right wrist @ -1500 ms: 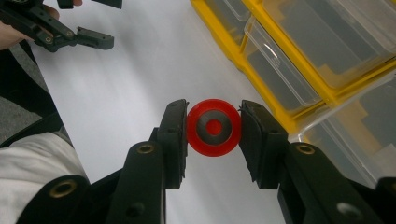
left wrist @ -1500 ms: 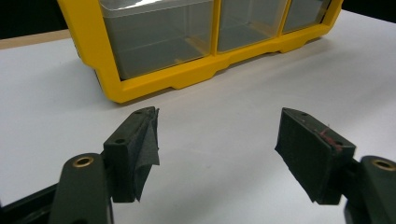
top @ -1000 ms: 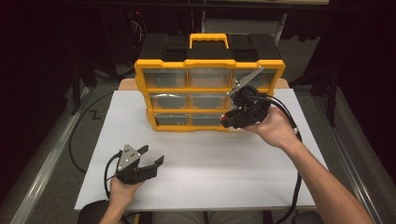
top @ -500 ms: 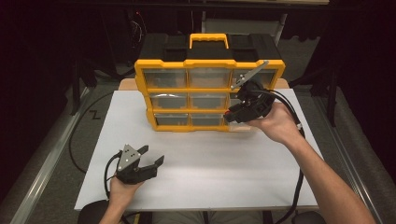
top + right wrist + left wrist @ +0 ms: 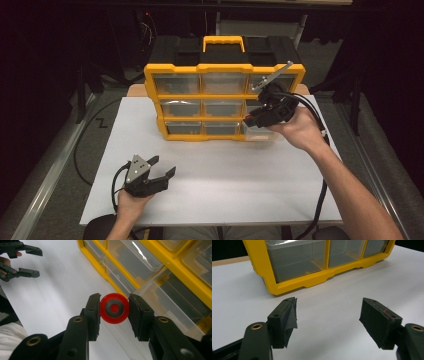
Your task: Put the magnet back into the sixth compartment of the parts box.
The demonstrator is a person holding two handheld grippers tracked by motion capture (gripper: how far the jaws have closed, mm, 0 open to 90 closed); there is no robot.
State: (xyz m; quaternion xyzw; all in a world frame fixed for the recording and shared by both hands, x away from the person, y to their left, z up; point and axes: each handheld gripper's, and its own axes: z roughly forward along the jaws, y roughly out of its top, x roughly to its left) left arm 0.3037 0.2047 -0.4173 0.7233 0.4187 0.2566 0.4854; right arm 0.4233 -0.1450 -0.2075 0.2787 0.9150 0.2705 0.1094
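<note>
I have a small red wheel [image 5: 114, 308] clamped between the jaws of the right gripper [image 5: 114, 308], dead centre in the right gripper view. It is a round disc with a bright red outer ring, a grey band inside that, and a red hub at the middle; the pads press on its rim from either side, so the flat face looks at the camera. In the high view the right gripper [image 5: 252, 120] sits at the right of the frame, against the lower right corner of the yellow drawer cabinet [image 5: 200, 95], where a clear drawer [image 5: 172, 305] stands pulled out a little.

My guess is the wheel belongs in that drawer. To do it well I would bring the disc over the drawer's open top, well inside its clear walls, lower it until it is close to the floor, and only then ease the pads apart, since a round part dropped on its edge can roll or bounce out. I would keep the grip steady until then.

The left gripper [image 5: 159, 171] rests low at the lower left on the white table [image 5: 240, 175], its jaws wide apart with nothing between them.
</note>
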